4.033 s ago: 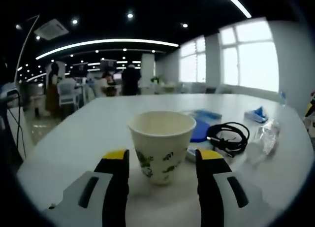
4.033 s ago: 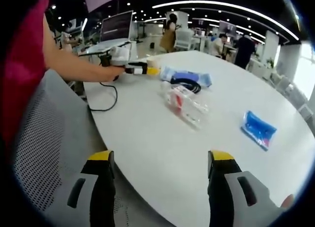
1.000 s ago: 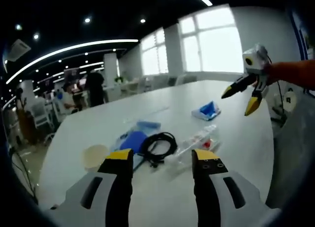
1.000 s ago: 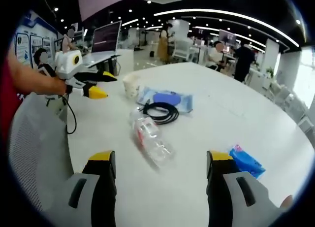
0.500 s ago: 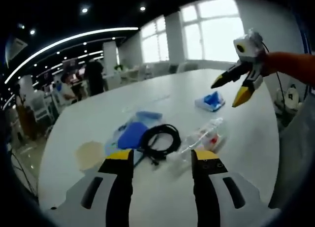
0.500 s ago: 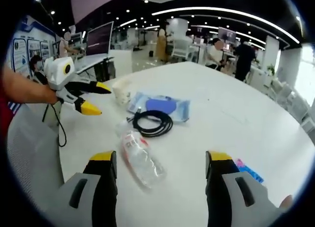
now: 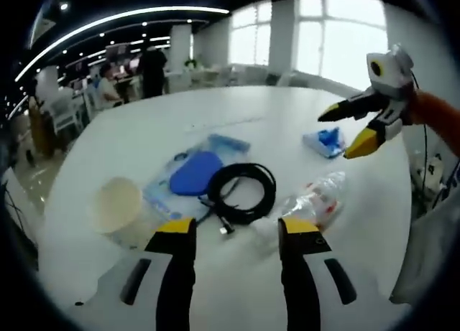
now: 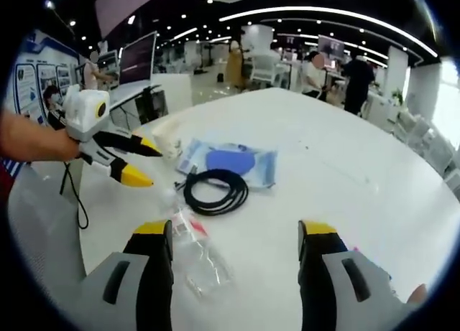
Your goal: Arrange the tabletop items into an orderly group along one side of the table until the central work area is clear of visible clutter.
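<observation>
Cable coil (image 7: 241,191) and bottle (image 7: 315,200) crowd the jaws.

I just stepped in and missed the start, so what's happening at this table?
A person holds a claw in each hand above a round white table, tidying loose items. Both claws are open and empty. The left claw hovers near a coiled black cable, which lies beside a blue pad in a clear plastic packet and a pale paper cup. The right claw hangs over a crumpled clear plastic bottle. A small blue packet lies farther off. Nothing is gripped.
</observation>
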